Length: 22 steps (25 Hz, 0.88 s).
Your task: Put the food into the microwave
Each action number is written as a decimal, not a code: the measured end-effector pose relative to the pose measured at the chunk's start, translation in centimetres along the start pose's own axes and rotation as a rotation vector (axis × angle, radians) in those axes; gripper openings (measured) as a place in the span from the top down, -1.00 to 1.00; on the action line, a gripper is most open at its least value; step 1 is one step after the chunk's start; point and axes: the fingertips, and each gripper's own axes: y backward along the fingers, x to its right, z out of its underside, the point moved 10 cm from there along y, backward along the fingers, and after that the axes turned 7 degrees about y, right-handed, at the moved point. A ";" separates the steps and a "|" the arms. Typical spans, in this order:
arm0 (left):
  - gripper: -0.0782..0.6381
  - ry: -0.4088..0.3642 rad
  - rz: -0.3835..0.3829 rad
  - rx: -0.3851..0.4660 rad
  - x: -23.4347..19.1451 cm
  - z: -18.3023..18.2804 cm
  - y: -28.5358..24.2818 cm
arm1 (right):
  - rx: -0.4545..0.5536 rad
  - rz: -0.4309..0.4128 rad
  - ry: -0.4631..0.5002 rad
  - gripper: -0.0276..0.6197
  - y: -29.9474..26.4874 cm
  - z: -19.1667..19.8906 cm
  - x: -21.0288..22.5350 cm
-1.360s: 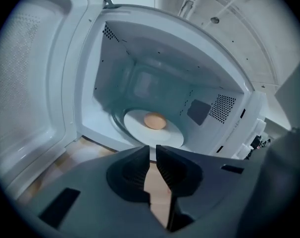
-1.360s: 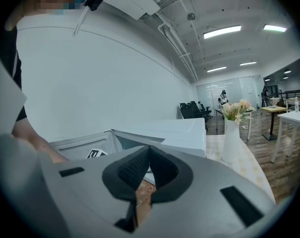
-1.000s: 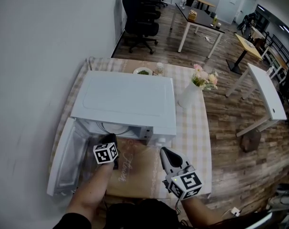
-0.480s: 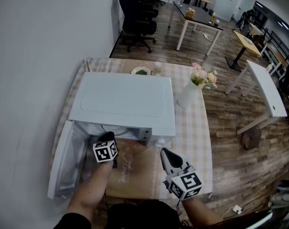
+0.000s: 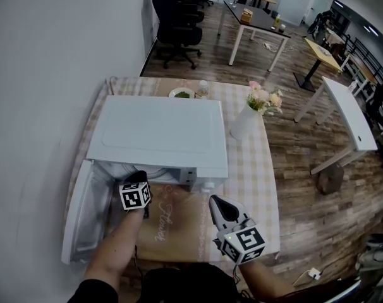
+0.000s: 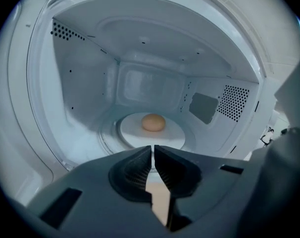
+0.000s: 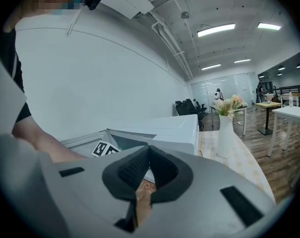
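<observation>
Food first: a round tan bun-like piece [image 6: 153, 122] sits on a white plate [image 6: 175, 136] at the middle of the microwave [image 5: 157, 134] floor, so the placing looks done and the open door is what remains.

At the far left that door [image 5: 83, 214] hangs wide open over the edge of the surface [image 5: 251, 169]. Pushed too hard, it could jolt the oven and slide the plate off centre.

Next, the left hand-held gripper [image 6: 153, 149] hovers at the cavity mouth. Its jaws have just been closing and now stand almost pressed together with nothing between them. The danger I see is the door being swung while this gripper and the arm are in the opening, which would trap them. A low exit could also clip the sill.

Further right, the right hand-held gripper [image 7: 149, 150] waits over the brown mat [image 5: 179, 229], jaws pressed together and empty. It is on the wrong side for the door, so a cross-body reach could tangle with the left arm.

Rightmost, a white vase of flowers [image 5: 242, 124] stands just beside the microwave, and a hard slam could tip it.
</observation>
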 end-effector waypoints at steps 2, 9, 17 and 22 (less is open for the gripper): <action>0.71 -0.027 0.015 0.011 0.5 0.0 0.3 | 0.005 -0.009 0.006 0.89 0.1 -0.1 -0.3; 0.71 -0.084 0.096 0.090 2.9 -0.9 3.5 | 0.028 -0.009 0.004 0.89 0.4 -0.3 -1.5; 0.71 -0.142 0.236 0.164 4.1 2.0 10.7 | 0.059 -0.024 -0.007 0.89 1.4 -0.7 -5.0; 0.76 -0.136 0.298 0.203 4.4 3.2 15.7 | 0.093 -0.023 0.015 0.89 2.3 -1.3 -7.7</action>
